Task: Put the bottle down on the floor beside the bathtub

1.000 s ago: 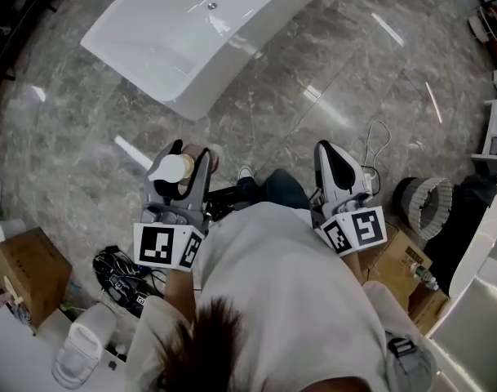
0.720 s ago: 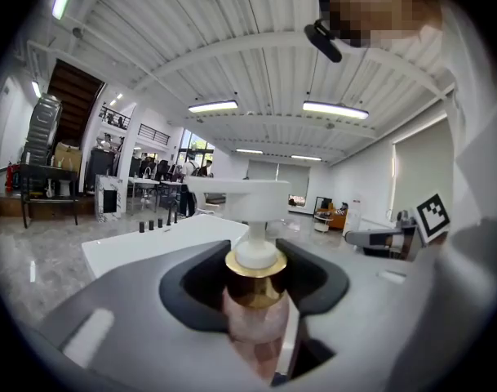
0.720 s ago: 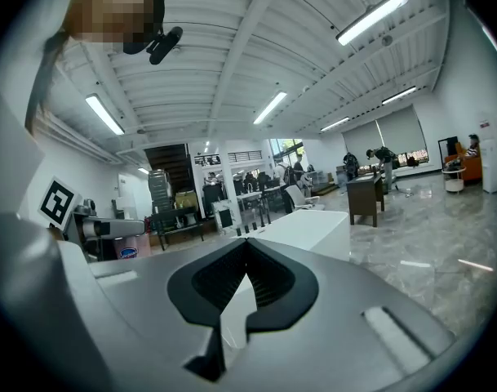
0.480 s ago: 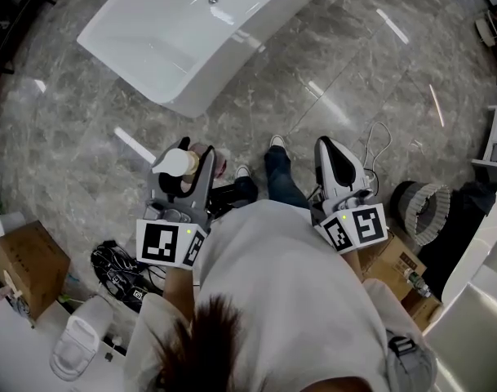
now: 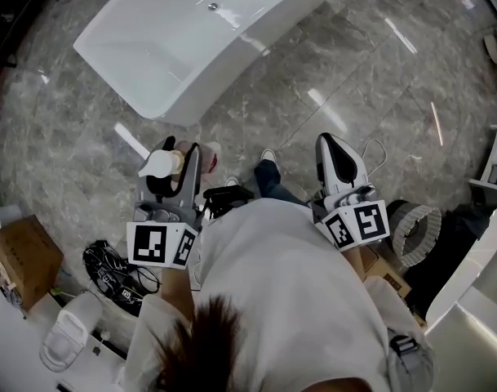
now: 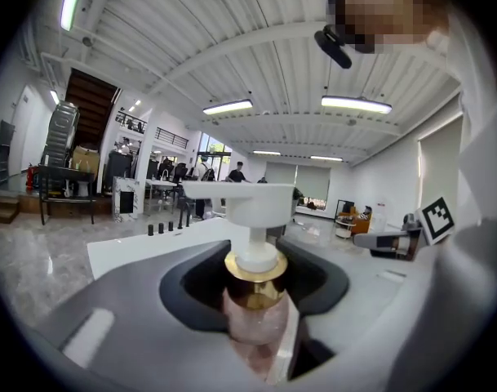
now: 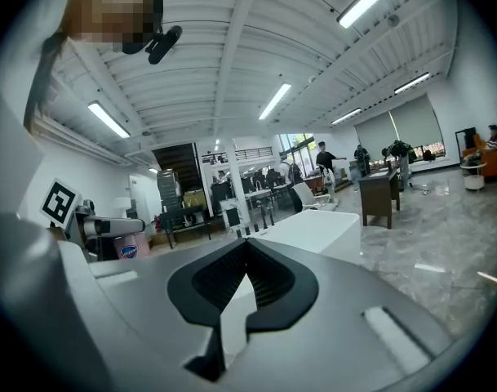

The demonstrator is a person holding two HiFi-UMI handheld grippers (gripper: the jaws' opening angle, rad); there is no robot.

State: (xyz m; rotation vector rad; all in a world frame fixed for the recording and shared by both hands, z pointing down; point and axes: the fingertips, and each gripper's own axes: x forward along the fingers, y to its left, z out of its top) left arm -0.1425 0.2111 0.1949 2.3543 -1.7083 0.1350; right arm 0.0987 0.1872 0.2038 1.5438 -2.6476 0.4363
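Note:
The bottle has a pink body, a gold collar and a white pump head. My left gripper is shut on it and carries it upright above the floor; its jaws have just been closing a little on the bottle. In the left gripper view the bottle stands between the jaws of the left gripper, with the white bathtub ahead. The bathtub lies on the grey marble floor ahead of me. My right gripper is shut and holds nothing; the right gripper shows its tips meeting.
A cardboard box, a tangle of black cables and a white fixture lie at the left. A ribbed bin and white furniture stand at the right. My foot is on the floor between the grippers.
Both grippers have moved forward toward the bathtub, which now lies closer. The bottle has stayed in the left gripper. The feet have stepped forward.

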